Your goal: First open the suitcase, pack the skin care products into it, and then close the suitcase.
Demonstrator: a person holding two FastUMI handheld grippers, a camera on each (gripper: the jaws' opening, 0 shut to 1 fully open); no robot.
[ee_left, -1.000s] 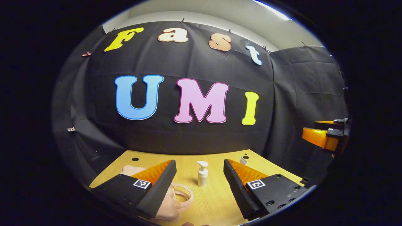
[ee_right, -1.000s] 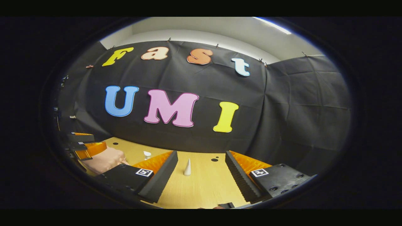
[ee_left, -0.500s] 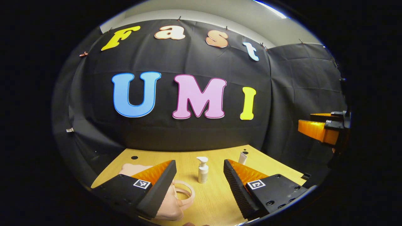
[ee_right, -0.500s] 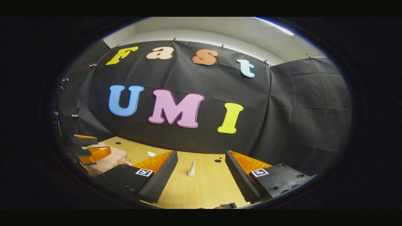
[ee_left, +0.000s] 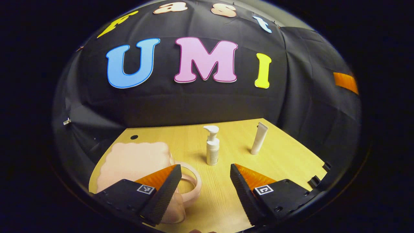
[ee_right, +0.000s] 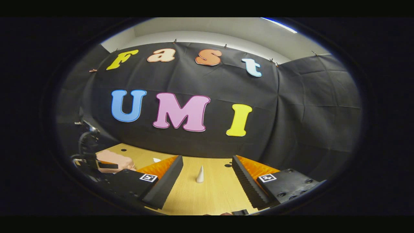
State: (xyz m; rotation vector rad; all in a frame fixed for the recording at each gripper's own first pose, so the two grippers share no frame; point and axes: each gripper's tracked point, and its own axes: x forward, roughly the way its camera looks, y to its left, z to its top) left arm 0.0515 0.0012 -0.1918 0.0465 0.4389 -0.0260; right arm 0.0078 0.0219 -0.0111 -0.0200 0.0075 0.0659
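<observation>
A small pink suitcase [ee_left: 132, 163] lies shut on the wooden table at the left in the left gripper view, its ring handle [ee_left: 190, 183] toward the middle. A white pump bottle [ee_left: 212, 145] stands upright beyond my left gripper [ee_left: 205, 186], which hangs open above the table with nothing between its fingers. A white tube [ee_left: 259, 138] stands to the bottle's right. In the right gripper view my right gripper [ee_right: 207, 184] is open over the table, with the white tube [ee_right: 200, 174] standing ahead of it. The pink suitcase [ee_right: 113, 160] shows at the left there.
The wooden table [ee_left: 284, 155] ends at the black cloth wall behind. Small dark holes [ee_left: 134, 137] mark the table near its far edge. Dark clips [ee_left: 315, 181] sit on the table's right edge. Part of the other gripper [ee_left: 346, 82] shows at the far right.
The left gripper has tilted down and risen, so more of the table, the suitcase top and both products show. The right gripper has barely moved.
</observation>
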